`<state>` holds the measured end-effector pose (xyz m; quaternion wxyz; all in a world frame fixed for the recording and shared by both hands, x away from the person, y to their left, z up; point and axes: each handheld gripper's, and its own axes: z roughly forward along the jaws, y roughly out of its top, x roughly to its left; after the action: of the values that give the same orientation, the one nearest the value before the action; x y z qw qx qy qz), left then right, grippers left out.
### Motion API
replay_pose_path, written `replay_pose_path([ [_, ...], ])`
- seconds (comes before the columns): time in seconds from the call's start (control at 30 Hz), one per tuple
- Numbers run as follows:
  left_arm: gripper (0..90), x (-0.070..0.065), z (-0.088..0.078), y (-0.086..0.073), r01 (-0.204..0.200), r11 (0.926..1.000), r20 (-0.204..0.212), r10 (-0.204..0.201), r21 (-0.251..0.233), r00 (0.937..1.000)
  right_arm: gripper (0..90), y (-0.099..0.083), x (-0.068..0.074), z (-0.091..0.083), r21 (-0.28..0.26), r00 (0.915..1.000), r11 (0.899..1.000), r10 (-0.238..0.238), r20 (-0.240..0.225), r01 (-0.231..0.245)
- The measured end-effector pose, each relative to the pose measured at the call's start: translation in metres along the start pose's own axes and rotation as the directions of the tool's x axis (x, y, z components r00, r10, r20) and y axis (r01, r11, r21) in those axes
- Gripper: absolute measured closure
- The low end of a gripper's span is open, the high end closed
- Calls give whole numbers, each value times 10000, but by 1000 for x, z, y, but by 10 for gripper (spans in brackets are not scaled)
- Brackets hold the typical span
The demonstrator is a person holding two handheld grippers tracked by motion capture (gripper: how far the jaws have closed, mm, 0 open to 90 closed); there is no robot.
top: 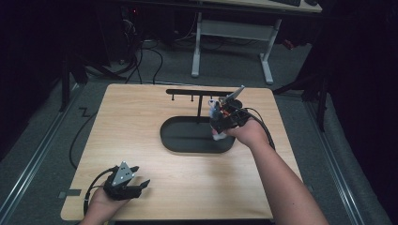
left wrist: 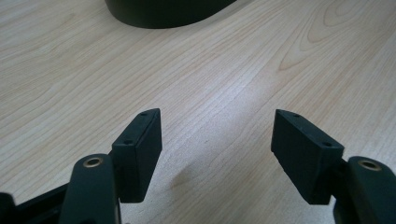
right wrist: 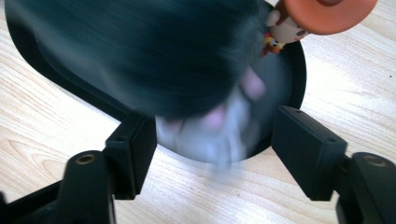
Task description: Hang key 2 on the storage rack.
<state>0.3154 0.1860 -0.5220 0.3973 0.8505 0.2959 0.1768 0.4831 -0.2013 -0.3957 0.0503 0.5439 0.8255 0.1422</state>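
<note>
Two jaws of right gripper (right wrist: 214, 147) spread apart, blurred white soft toy (top: 217, 135) loose between them, over right near end of black tray (top: 185, 143). Lift straight up, clear of toy and of hook stand (top: 199, 93) beyond. Left gripper (left wrist: 217, 140) open, empty, near left on table (top: 141, 122).

A small pale toy (right wrist: 210, 130), whitish with pink patches (badly blurred), lies between the parted jaws at the near edge of the black oval tray (right wrist: 56, 74). An orange-topped figure (right wrist: 299, 23) stands beyond the right jaw.
</note>
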Motion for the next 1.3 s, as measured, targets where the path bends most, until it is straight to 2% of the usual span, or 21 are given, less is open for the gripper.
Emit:
replay_pose_path([
  [0.17,339,-1,1,0,-49,10000,17,49,23,10000,300,-4,-2,-4,-177,9999,9997,156,-47,-157],
  [0.27,339,-1,1,0,-31,10000,-20,31,-22,10000,305,-8,-3,-4,-293,9999,9995,77,-123,-80],
  [0.37,338,-1,1,0,-37,10000,-33,37,-17,10000,305,-13,-2,-1,-262,9993,9996,87,-359,-96],
  [0.6,336,-1,2,1,-21,10000,-52,21,-57,10000,308,-27,-2,6,-260,9990,9996,-76,-449,64],
  [0.63,336,-1,2,1,-22,10000,-54,22,-56,10000,309,-29,-2,7,-293,9989,9995,52,-473,-66],
  [0.73,336,-1,2,1,-27,10000,-43,27,-26,10000,310,-37,-4,11,-280,9990,9996,-16,-449,3],
  [0.97,336,-1,2,1,-9,10000,-68,9,-13,10000,310,-58,-13,20,-469,9973,9983,301,-668,-332],
  [1.03,336,-1,2,1,-17,10000,-67,18,21,10000,312,-64,-16,21,-492,9983,9985,204,-547,-231],
  [1.1,336,-1,3,0,-12,10000,-74,13,23,10000,311,-71,-20,24,-493,9966,9975,464,-680,-498],
  [1.13,336,-1,3,0,-8,10000,-69,9,26,10000,314,-75,-21,25,-417,9979,9983,380,-525,-402],
  [1.2,336,-1,3,1,-20,10000,-85,20,38,10000,315,-82,-25,27,-557,9963,9968,536,-675,-574],
  [1.3,336,-2,4,1,-49,10000,-59,49,77,10000,324,-93,-28,30,-786,9976,9961,353,-599,-399],
])
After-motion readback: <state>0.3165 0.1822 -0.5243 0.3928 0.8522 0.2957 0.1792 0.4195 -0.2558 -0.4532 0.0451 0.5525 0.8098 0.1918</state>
